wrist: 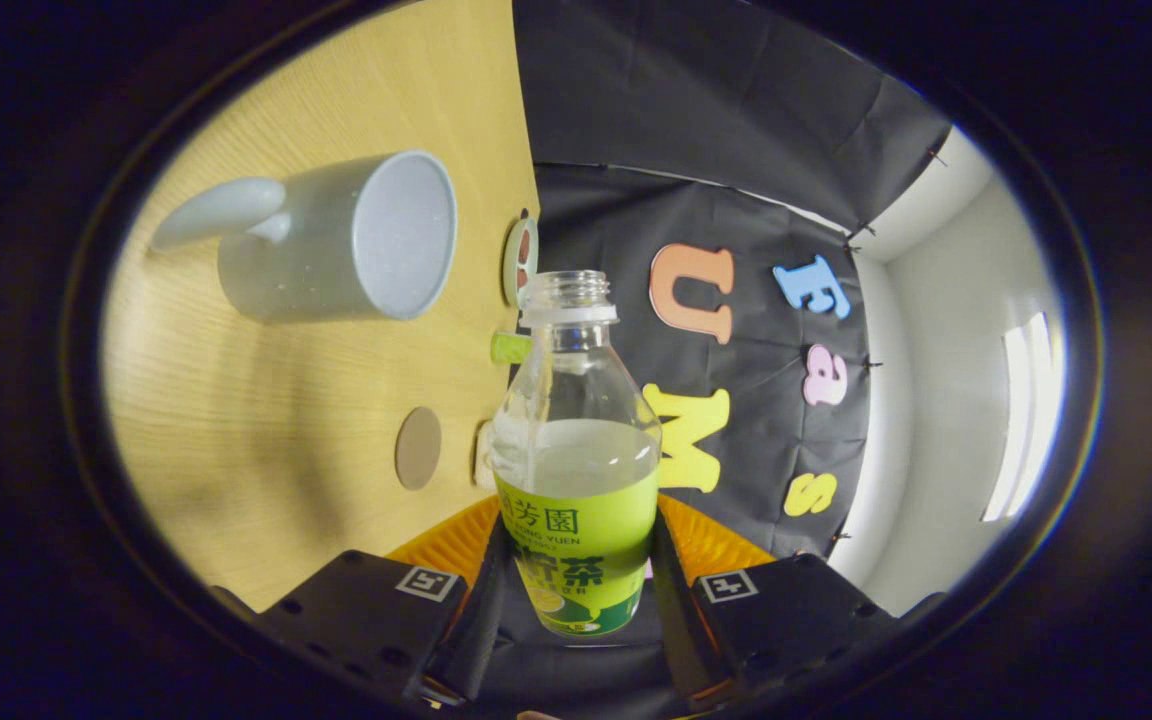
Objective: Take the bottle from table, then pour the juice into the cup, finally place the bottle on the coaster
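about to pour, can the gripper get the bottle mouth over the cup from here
Probably yes: the gripper is shut on the bottle, its mouth uncapped, and nothing lies between it and the cup.

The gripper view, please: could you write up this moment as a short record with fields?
hand-held gripper: shut on the bottle, one finger on each side of its labelled lower body
bottle: uncapped, partly filled with pale liquid, tipped over together with the gripper
cup: grey mug with a handle, standing on the table, its open mouth to the side of the bottle's neck, looks empty
coaster: round brown disc on the table, bare, nearer the fingers than the cup
table: light wood
pour: no stream visible
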Demonstrator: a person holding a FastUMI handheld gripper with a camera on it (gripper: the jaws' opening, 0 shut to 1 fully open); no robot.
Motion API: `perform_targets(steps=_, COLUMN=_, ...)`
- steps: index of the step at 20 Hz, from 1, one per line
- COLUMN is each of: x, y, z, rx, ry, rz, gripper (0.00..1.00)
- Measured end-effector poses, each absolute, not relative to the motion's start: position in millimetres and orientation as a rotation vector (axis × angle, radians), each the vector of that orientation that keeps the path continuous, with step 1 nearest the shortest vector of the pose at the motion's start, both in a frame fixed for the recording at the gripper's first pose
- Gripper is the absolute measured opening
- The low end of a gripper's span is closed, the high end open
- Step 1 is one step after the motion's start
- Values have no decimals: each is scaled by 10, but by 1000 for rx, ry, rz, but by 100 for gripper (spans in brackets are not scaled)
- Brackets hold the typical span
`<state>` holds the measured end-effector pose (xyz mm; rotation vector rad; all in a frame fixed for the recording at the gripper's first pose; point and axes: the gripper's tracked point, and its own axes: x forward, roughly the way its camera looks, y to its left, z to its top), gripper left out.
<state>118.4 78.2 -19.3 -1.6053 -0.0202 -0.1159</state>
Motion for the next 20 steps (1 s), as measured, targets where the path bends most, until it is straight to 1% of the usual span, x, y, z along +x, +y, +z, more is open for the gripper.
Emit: perform_targets(steps=20, x=1151, y=851, z=-117, rx=-1696, ry=-58, rz=-159, gripper=73)
